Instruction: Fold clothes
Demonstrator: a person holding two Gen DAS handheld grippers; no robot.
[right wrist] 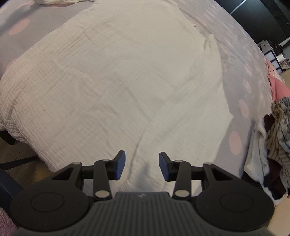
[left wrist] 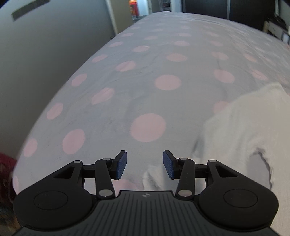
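Observation:
A cream crinkled garment (right wrist: pixel 117 76) lies spread flat on the bed, filling most of the right wrist view. My right gripper (right wrist: pixel 142 166) hovers above its near edge, open, nothing between the blue pads. In the left wrist view the same white garment (left wrist: pixel 242 130) shows at the right, with a small fold of it under the gripper. My left gripper (left wrist: pixel 144 164) hangs open over the grey bedspread (left wrist: pixel 145 87) with pink dots, its pads gripping nothing.
A heap of mixed clothes (right wrist: pixel 277 138) lies at the bed's right side, with a pink item (right wrist: pixel 279 89) beyond it. Another pale cloth (right wrist: pixel 59 1) lies at the far edge. Wooden floor (right wrist: pixel 20 159) shows at the lower left. A grey wall (left wrist: pixel 45 45) flanks the bed.

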